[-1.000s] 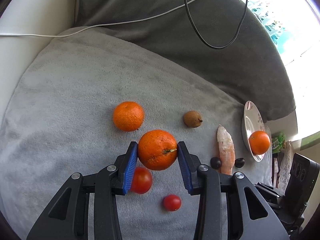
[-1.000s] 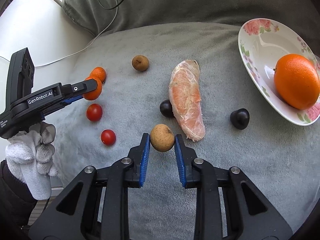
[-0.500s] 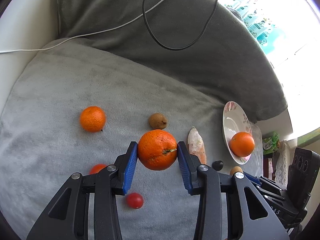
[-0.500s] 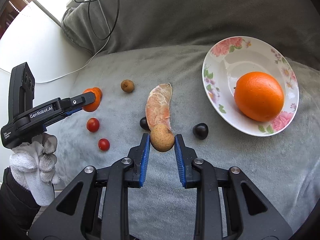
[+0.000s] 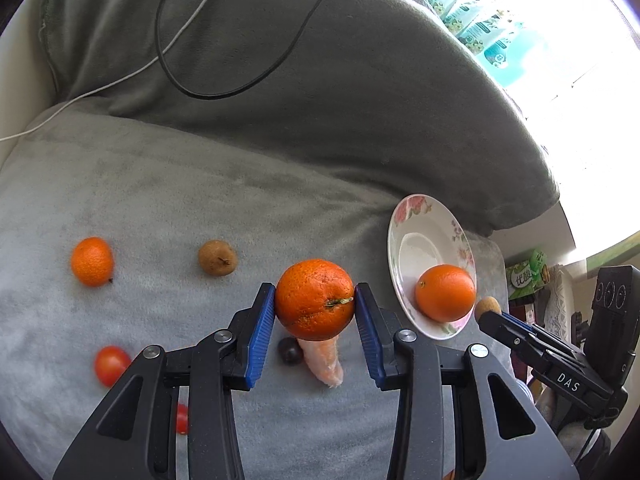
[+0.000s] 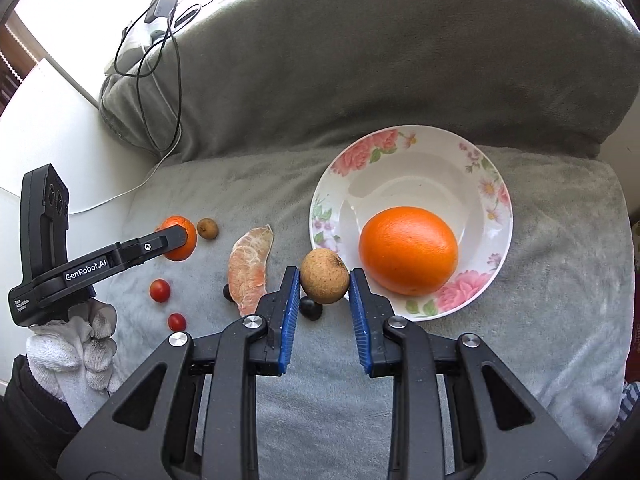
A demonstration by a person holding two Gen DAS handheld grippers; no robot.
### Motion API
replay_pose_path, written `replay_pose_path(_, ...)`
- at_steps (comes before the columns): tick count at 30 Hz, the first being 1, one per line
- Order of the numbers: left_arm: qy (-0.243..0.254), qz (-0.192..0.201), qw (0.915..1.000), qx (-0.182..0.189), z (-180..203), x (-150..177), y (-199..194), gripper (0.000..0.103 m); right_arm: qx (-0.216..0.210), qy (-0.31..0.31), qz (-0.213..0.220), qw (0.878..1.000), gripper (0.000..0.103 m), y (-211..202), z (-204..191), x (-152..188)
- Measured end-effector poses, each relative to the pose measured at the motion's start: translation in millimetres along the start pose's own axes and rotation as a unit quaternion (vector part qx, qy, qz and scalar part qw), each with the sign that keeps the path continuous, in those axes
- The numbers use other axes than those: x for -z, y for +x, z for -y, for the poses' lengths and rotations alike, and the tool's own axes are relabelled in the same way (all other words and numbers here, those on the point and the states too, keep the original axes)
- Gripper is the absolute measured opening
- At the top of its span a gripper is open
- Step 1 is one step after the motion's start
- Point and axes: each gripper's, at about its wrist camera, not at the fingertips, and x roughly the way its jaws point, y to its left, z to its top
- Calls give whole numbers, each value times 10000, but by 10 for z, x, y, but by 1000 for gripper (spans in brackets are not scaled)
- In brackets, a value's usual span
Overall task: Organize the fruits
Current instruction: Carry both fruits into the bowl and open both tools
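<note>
Fruit is riding toward the plate (image 6: pixel 505 216) — left tool (image 5: pixel 315 306) clenching an orange (image 5: pixel 314 299), right tool (image 6: pixel 325 285) pinching a small brown fruit (image 6: pixel 324 277) — presumably to join the orange in the plate (image 6: pixel 408 250).

A grey plush sofa (image 6: pixel 400 60) stands by a bright, sunlit window (image 5: pixel 580 40).

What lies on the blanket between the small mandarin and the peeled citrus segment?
In the left wrist view, one brown round fruit lies between the small mandarin and the peeled citrus segment; otherwise the grey blanket is bare.
</note>
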Motion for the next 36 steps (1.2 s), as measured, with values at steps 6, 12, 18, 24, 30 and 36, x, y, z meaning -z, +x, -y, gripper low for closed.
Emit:
replay_pose_path(6, 234, -103, 9997, 54, 247, -90, 137, 38, 158, 134, 135, 9997, 26, -55, 258, -114)
replay_pose_path(12, 465, -181, 9987, 104, 477, -178, 279, 38, 302, 261, 197, 9990, 26, -63, 518, -216)
replay_pose_path(18, 642, -262, 9975, 134, 679, -264, 447, 38, 410, 327, 181, 9985, 26, -12, 709, -264)
replay_pose_path(24, 739, -382, 9964, 175, 832, -322, 624, 38, 448, 378, 115, 9982, 26, 70, 830, -286)
replay_pose_path(30, 791, -482, 9954, 235, 907, -337, 706, 39, 449, 446, 93, 9980, 26, 120, 906, -304)
replay_pose_path(36, 864, -534, 9944, 276, 981, -342, 738, 39, 456, 539, 115, 9974, 28, 120, 948, -327)
